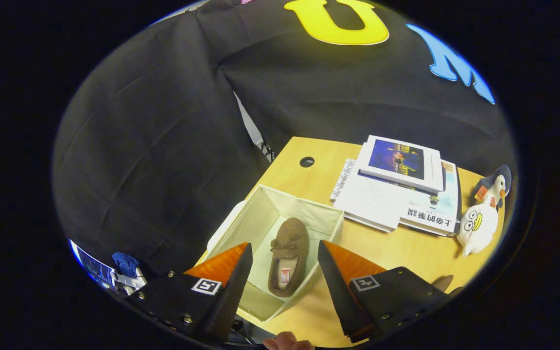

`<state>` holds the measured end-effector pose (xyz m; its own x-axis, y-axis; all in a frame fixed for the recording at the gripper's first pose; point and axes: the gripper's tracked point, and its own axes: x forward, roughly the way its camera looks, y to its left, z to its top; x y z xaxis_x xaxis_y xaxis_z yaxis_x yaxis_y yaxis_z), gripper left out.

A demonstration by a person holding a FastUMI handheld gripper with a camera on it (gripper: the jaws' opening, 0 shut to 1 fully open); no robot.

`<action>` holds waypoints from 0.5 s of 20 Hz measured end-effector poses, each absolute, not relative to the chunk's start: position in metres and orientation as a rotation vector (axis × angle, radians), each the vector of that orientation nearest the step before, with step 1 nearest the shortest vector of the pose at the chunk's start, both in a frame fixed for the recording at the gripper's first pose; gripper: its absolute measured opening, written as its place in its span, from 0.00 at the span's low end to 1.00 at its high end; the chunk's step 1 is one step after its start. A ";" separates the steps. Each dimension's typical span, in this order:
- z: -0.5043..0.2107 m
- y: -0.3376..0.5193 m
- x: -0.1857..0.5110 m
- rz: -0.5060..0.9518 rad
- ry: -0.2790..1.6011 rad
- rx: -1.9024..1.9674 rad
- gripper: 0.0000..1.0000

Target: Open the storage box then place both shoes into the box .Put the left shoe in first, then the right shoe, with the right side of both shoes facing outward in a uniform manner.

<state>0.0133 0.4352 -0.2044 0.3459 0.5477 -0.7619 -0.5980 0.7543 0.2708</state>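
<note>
An open cream fabric storage box (255, 214) stands on the wooden table (396, 253), its lid folded down on the side away from the books. One brown moccasin shoe (287, 257) lies on the box floor, toe pointing away from me, its opening toward me. My gripper (284, 265) hangs above the box, open, with nothing between its fingers; the shoe shows in the gap between them, well below. A brown tip of a second shoe (443, 282) peeks out on the table beyond the finger on the books' side.
A stack of books and magazines (399, 189) lies on the table beyond the box. A white plush duck and a small penguin toy (479, 218) sit next to the books. A cable hole (306, 161) marks the table's far corner. A person's fingertip (287, 341) shows below the fingers.
</note>
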 end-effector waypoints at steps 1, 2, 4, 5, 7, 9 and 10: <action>-0.200 0.425 0.013 0.738 0.960 -0.051 0.82; -0.196 0.415 0.014 0.733 0.952 -0.047 0.82; -0.189 0.395 0.016 0.725 0.925 -0.051 0.83; -0.186 0.385 0.016 0.720 0.910 -0.056 0.83; -0.180 0.364 0.016 0.710 0.887 -0.069 0.88; -0.183 0.344 0.018 0.689 0.866 -0.084 0.97; -0.183 0.334 0.019 0.677 0.864 -0.086 0.97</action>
